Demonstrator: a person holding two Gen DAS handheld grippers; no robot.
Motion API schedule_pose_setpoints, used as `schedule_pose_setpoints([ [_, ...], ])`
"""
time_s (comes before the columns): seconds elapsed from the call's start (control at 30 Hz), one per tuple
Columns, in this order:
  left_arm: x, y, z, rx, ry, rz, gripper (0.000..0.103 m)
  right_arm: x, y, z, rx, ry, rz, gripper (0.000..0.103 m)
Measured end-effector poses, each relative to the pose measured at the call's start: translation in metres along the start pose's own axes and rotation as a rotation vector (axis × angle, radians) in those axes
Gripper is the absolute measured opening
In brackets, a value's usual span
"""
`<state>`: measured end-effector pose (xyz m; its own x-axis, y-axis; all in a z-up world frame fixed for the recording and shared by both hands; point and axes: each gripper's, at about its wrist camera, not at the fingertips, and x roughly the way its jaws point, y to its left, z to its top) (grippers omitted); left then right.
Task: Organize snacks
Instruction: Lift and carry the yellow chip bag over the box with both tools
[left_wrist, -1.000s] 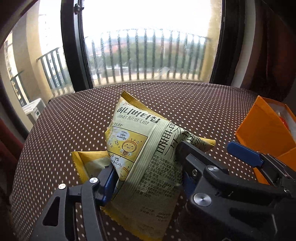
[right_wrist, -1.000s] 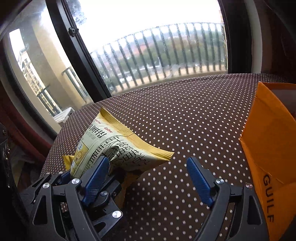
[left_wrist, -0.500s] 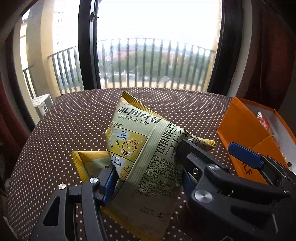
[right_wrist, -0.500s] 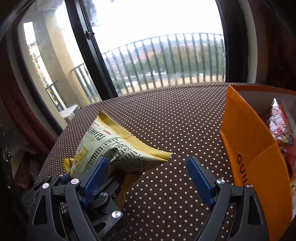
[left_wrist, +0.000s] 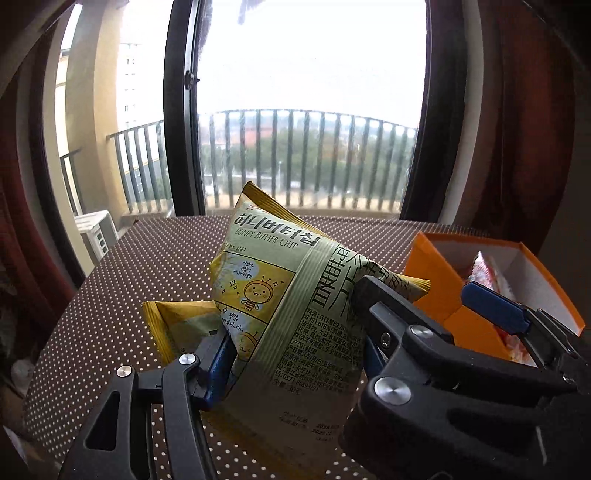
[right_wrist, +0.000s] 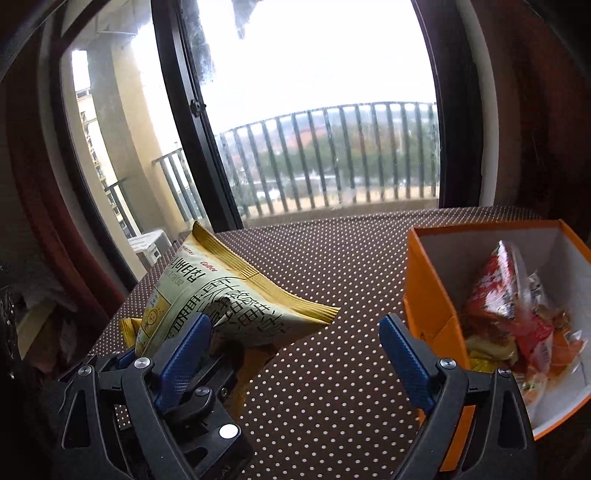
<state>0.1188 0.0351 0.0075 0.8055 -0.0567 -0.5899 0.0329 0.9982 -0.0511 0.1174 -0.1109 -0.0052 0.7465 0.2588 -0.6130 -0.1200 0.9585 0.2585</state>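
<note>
Counter (left_wrist: 155, 266) cloth, dotted brown, lay bare from its left edge to the far window. Left gripper (left_wrist: 295, 347) clamped a puffy yellow-green chip bag (left_wrist: 288, 280) aloft; right gripper (right_wrist: 295, 350), jaws just widened, held nothing. Orange box (right_wrist: 428, 280) with snacks sat right.

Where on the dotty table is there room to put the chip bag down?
Free: the dotted tablecloth between the yellow chip bag and the orange box, and the far stretch toward the window. Crowded: inside the box, where red snack packets pile up, and near the left tongs gripping the bag.
</note>
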Motion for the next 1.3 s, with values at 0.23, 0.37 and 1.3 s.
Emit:
schedule_pose_setpoints([
  [0.23,-0.022,-0.020,0.011,0.025,-0.068,0.001,0.063,-0.028,-0.008,0.012,-0.027,-0.065,-0.005,0.097],
  [0.37,-0.034,-0.033,0.020,0.043,-0.102,-0.004,0.063,-0.042,-0.016,0.025,-0.037,-0.099,-0.009,0.099],
  [1.3,0.004,-0.128,0.044,0.167,-0.088,-0.280,0.063,-0.077,-0.125,0.061,0.030,-0.186,-0.185,0.100],
])
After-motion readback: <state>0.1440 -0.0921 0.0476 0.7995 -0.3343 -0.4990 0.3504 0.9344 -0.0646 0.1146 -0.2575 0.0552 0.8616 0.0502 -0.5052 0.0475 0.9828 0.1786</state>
